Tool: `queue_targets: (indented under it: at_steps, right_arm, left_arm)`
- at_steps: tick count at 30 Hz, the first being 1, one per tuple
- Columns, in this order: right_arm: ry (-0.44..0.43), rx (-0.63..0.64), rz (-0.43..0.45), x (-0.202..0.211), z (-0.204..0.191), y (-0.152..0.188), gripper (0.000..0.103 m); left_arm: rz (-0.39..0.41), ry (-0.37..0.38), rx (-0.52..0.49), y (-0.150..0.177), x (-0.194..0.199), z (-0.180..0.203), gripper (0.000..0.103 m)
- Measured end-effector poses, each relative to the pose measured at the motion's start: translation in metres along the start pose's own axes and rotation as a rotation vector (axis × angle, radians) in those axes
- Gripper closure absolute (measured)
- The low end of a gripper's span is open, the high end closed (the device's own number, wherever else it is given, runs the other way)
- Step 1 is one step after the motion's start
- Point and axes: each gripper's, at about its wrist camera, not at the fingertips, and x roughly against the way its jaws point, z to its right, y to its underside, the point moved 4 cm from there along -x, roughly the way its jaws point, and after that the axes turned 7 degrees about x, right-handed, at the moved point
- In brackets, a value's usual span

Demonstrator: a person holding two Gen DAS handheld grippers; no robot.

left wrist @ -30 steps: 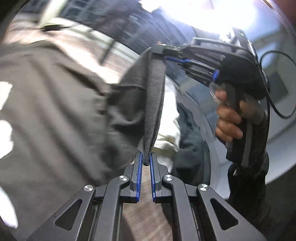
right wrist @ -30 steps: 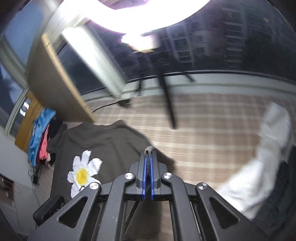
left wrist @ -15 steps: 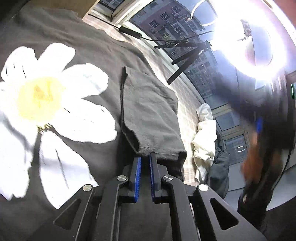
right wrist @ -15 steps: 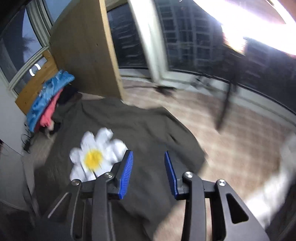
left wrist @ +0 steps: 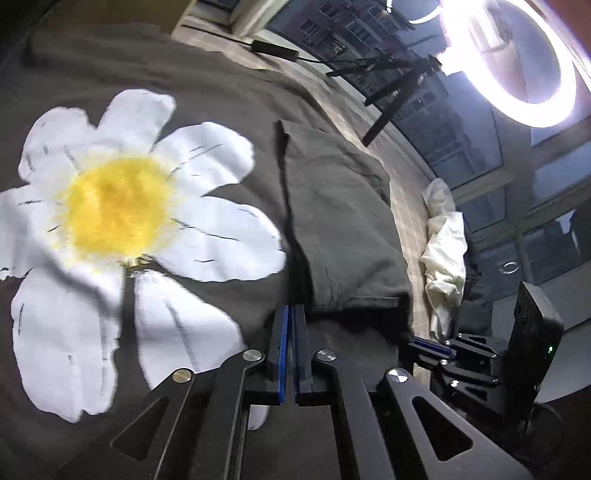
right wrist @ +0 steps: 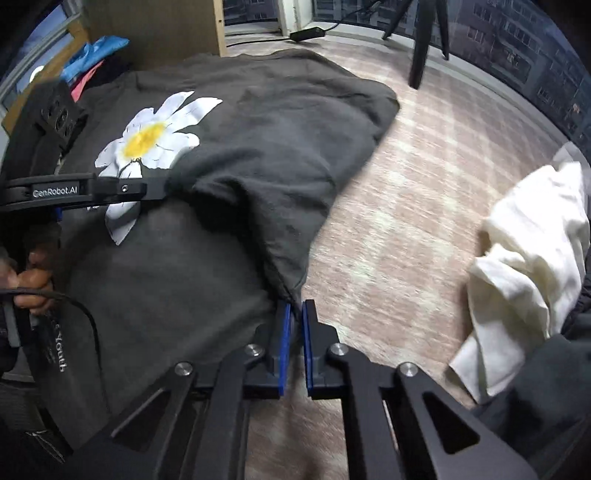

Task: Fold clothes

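Note:
A dark grey T-shirt (right wrist: 258,122) with a white and yellow daisy print (left wrist: 114,206) lies spread on a plaid-covered surface (right wrist: 424,206). Its right sleeve (left wrist: 340,229) is folded in over the body. My left gripper (left wrist: 288,314) has its jaws shut at the sleeve's lower hem, low over the shirt; cloth between the pads does not show. It appears in the right wrist view (right wrist: 162,188) at the left. My right gripper (right wrist: 295,306) is shut on the shirt's right edge corner (right wrist: 291,284), and shows at the lower right of the left wrist view (left wrist: 421,345).
A crumpled white garment (right wrist: 524,258) lies on the right, beside a dark garment (right wrist: 554,387). A tripod (right wrist: 424,40) with a ring light (left wrist: 517,62) stands at the far edge by the windows. Blue and pink clothes (right wrist: 92,55) lie at the back left near a wooden panel (right wrist: 155,26).
The sleeve, held up between both grippers a second ago, now lies folded on the shirt. The right gripper opened, moved down and closed on the shirt's right edge. The left gripper stayed shut.

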Motion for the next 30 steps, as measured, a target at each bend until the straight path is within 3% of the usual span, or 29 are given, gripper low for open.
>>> queue_targets:
  at_steps: [3, 8, 11, 13, 15, 17, 19, 21, 22, 23, 27, 30]
  right_arm:
    - [-0.032, -0.012, 0.059, 0.02, 0.001, -0.005, 0.095]
    - [-0.08, -0.003, 0.094, 0.026, -0.008, -0.018, 0.095]
    - [-0.118, -0.063, 0.126, 0.02, -0.002, -0.025, 0.095]
    - [-0.12, -0.078, 0.101, 0.003, 0.0, -0.029, 0.095]
    - [-0.11, -0.053, 0.03, -0.015, -0.003, -0.027, 0.094]
    - [-0.093, -0.003, 0.026, -0.011, -0.009, -0.024, 0.095]
    - [-0.119, -0.013, 0.054, 0.005, -0.008, -0.026, 0.094]
    - [-0.166, -0.051, 0.126, 0.019, -0.006, -0.034, 0.078]
    - [-0.171, -0.059, 0.142, 0.018, -0.006, -0.038, 0.06]
    - [-0.155, -0.053, 0.137, 0.012, -0.008, -0.04, 0.057]
    - [-0.064, 0.015, 0.108, -0.011, -0.019, -0.041, 0.057]
    - [0.013, 0.088, 0.061, -0.009, -0.03, -0.035, 0.06]
  left_arm:
    - [0.039, -0.011, 0.003, -0.005, 0.013, -0.004, 0.103]
    - [0.04, 0.081, -0.07, -0.01, 0.013, 0.03, 0.097]
    - [0.02, 0.117, -0.147, -0.014, -0.002, 0.053, 0.092]
    - [-0.02, 0.112, -0.141, -0.019, -0.023, 0.056, 0.092]
    - [-0.034, 0.02, -0.159, -0.023, -0.037, 0.049, 0.094]
    - [-0.02, -0.036, -0.171, -0.026, -0.037, 0.041, 0.102]
    - [0.021, -0.04, -0.156, -0.027, -0.015, 0.033, 0.099]
    - [0.057, -0.024, -0.128, -0.025, 0.012, 0.023, 0.095]
    - [0.071, -0.028, -0.118, -0.022, 0.027, 0.017, 0.094]
    - [0.094, -0.048, -0.111, -0.017, 0.046, 0.008, 0.094]
    - [0.161, -0.123, -0.072, 0.01, 0.113, -0.028, 0.091]
    - [0.212, -0.242, -0.006, 0.038, 0.175, -0.078, 0.091]
